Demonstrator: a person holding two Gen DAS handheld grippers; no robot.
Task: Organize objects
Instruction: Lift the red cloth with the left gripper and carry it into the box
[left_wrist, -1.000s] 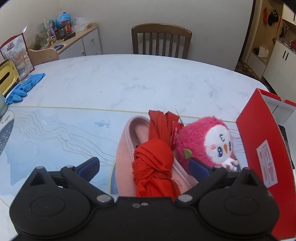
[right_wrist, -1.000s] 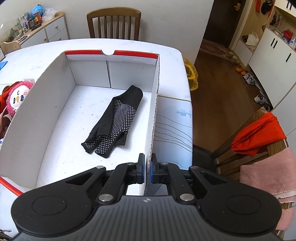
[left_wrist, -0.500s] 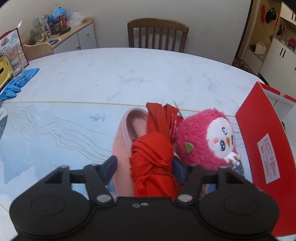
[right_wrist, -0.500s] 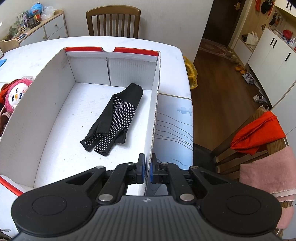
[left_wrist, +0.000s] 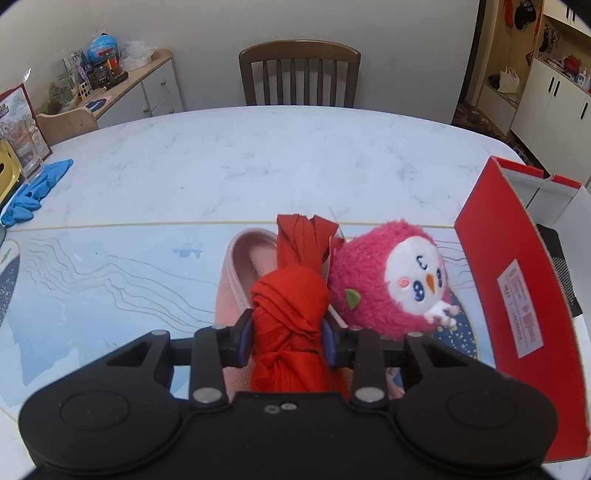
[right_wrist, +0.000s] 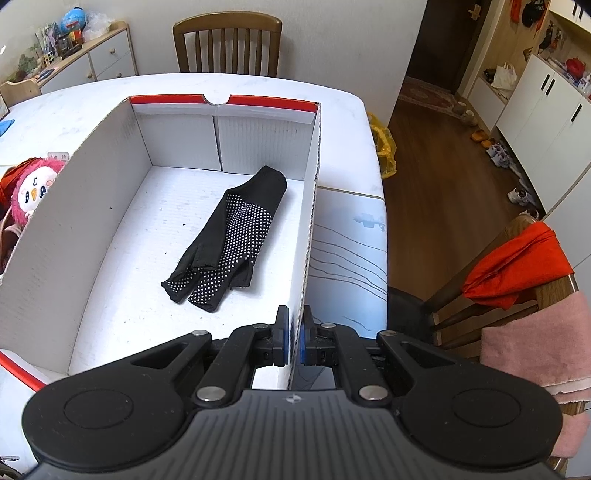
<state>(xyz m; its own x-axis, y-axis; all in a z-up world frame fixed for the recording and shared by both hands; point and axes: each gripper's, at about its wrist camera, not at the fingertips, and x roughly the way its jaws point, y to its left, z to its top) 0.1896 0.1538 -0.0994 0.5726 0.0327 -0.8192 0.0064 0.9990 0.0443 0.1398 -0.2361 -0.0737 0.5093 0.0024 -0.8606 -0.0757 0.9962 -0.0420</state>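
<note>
On the desk (left_wrist: 258, 162), the left gripper (left_wrist: 287, 338) is closing its fingers around a knotted red cloth (left_wrist: 290, 314) lying on a pink slipper (left_wrist: 236, 280) beside a pink plush toy (left_wrist: 391, 288). The right gripper (right_wrist: 291, 339) pinches the cardboard box (right_wrist: 92, 206) wall; a black glove (right_wrist: 229, 236) lies inside.

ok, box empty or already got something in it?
Not empty. One black dotted glove lies flat on the floor of the open box; the rest of the floor is bare. Plush sits outside its left wall.

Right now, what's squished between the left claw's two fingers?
A knotted red cloth bundle, lying on a pink slipper; the left claw is closing on it, in the left wrist view.
</note>
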